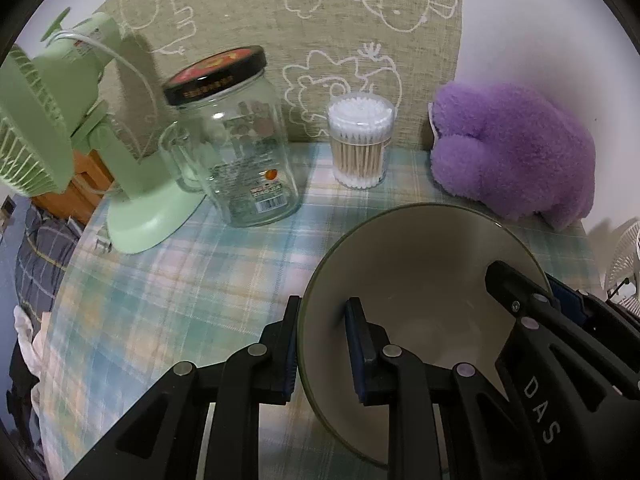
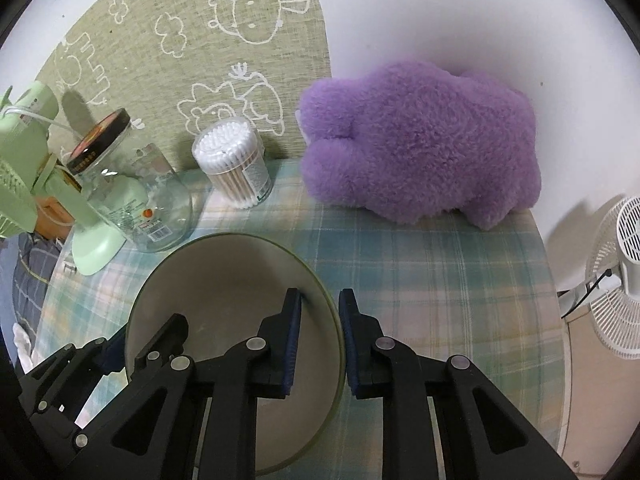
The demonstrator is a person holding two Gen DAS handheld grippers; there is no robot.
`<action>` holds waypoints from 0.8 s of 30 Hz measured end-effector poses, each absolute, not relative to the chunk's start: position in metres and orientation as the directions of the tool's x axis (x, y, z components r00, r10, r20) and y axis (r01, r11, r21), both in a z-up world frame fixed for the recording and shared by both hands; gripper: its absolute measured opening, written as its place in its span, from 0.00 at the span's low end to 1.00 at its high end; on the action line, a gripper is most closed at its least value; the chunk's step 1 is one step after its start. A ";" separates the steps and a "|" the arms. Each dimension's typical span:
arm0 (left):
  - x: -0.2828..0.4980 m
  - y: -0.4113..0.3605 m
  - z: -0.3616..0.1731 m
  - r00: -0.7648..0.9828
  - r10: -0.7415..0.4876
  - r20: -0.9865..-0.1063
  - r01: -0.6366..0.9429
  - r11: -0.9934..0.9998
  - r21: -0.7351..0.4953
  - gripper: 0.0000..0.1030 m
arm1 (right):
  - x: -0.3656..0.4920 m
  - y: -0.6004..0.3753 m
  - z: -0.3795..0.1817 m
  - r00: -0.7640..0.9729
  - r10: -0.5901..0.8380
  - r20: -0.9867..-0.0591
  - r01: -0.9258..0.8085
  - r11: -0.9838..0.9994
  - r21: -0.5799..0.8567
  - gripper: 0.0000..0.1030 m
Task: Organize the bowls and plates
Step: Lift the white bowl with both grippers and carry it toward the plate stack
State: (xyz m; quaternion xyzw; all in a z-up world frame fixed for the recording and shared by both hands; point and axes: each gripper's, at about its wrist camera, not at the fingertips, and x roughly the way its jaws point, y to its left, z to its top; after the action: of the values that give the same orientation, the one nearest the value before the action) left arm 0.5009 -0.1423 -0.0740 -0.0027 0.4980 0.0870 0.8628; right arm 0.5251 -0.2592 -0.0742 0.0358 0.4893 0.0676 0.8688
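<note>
Pinching bowl (image 1: 420, 280) rim: left hand-held gripper (image 1: 322, 344), right hand-held gripper (image 2: 320, 340).

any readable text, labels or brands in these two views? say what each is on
"DAS": white letters on the black body of the right gripper, left wrist view.
Jar lid rim print: too blurred to read.
Glass jar label and barcode: too small to read.
Cotton swab tub side label: too small to read.
Nothing else legible.
</note>
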 end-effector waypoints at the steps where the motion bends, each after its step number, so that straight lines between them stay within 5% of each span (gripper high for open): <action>1: 0.497 -0.141 -0.071 0.487 0.153 -0.860 -0.166 0.983 0.080 0.19 | 0.523 -0.259 -0.072 0.508 0.163 -0.846 -0.085 0.987 0.140 0.22; 24: 0.425 -0.150 0.005 0.566 0.133 -0.814 -0.138 0.988 0.066 0.19 | 0.445 -0.266 0.005 0.574 0.152 -0.805 -0.080 0.988 0.130 0.22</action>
State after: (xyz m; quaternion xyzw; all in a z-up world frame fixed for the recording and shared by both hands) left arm 0.4248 -0.1502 0.0055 -0.0023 0.4596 0.0766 0.8848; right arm 0.4447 -0.2663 0.0052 0.0396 0.4568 0.0652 0.8863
